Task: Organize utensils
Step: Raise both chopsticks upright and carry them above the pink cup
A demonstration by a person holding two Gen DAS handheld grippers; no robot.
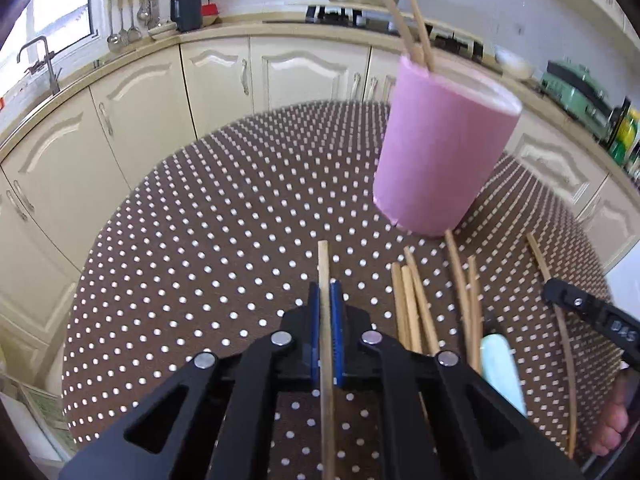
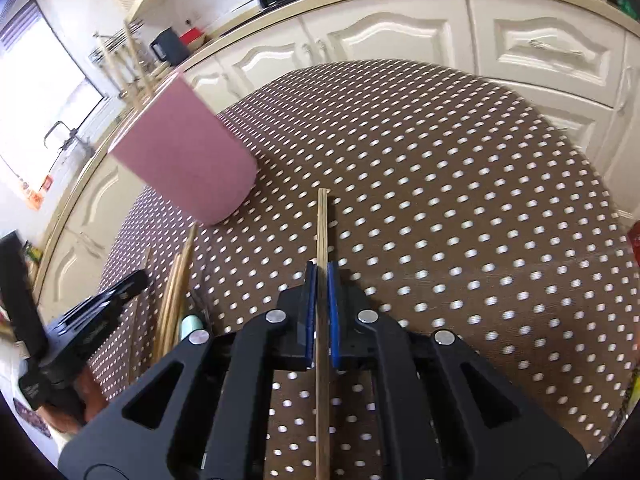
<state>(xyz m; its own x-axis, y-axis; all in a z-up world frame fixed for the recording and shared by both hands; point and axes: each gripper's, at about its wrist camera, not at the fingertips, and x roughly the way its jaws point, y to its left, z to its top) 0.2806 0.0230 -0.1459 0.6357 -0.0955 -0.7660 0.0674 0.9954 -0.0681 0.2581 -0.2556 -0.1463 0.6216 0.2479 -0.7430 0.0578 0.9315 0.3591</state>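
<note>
Gripping: each gripper is clamped on one wooden chopstick; both point down at a slant toward the table
Left gripper (image 1: 328, 286): blue pads pressed on either side of a chopstick (image 1: 325, 276); the stick runs straight between them, its blunt end poking out ahead over the cloth, its other end passing back under the gripper body
Right gripper (image 2: 322, 268): pads likewise pinched on a second chopstick (image 2: 322, 224); this stick sticks out further beyond the tips, lined up with the fingers
Holder: a pink cup (image 1: 436, 152) stands on the table ahead and to the right of the left gripper; two chopsticks (image 1: 404, 20) already lean out of its rim; in the right wrist view the same cup (image 2: 188, 152) sits up and to the left
Loose chopsticks (image 1: 412, 312): a small scatter lying flat on the cloth just in front of the cup, between the two grippers; some overlap; one thin one (image 1: 560, 320) lies further right, partly under the right gripper's black tip
Pale green thing (image 1: 504, 372): rounded, lying among the loose sticks; what it is cannot be told
Table (image 1: 200, 240): round; brown cloth with white dots
Surroundings: cream kitchen cabinets (image 1: 152, 108) curve behind the table; a sink tap (image 1: 40, 60) by the window at left; ladles (image 1: 128, 20) hang on a rail
</note>
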